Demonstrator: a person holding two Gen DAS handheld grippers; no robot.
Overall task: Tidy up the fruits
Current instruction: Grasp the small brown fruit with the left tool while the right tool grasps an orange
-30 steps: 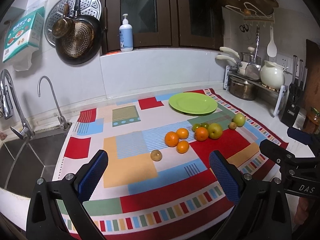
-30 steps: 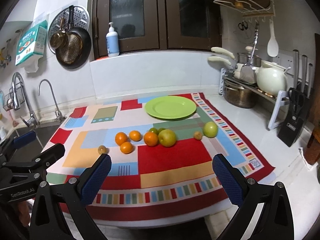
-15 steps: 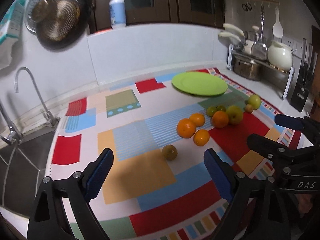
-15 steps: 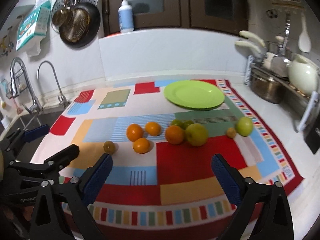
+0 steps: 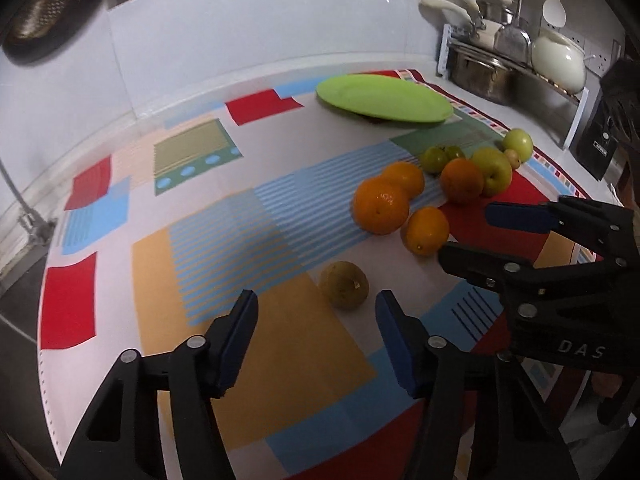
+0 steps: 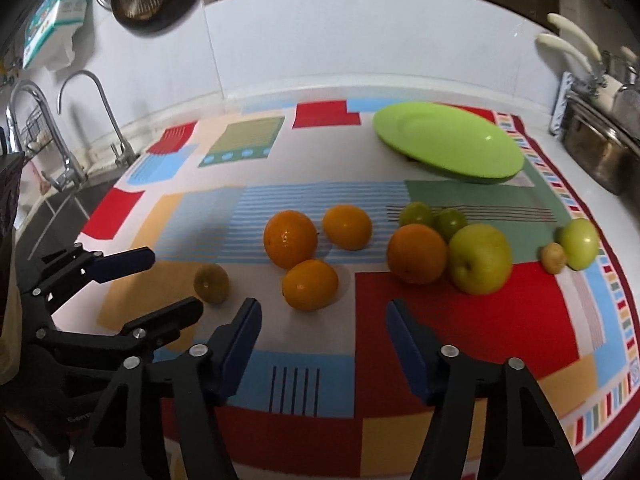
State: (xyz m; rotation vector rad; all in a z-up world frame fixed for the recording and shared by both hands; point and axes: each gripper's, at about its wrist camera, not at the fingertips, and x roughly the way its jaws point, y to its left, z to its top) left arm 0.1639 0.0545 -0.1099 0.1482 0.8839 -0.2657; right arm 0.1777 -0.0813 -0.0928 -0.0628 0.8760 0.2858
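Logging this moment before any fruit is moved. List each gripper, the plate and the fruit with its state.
Left gripper: open, empty, near the brownish fruit.
Right gripper: open, empty, near the oranges.
Green plate: empty, on the cloth.
Brownish fruit: loose on the cloth, ungripped.
Oranges: on the cloth, none on the plate.
Green apples: on the cloth.

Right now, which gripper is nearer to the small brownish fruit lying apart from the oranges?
Left. The left gripper is open just short of the brownish fruit, which lies toward its right finger. The right gripper points at the nearest orange instead.
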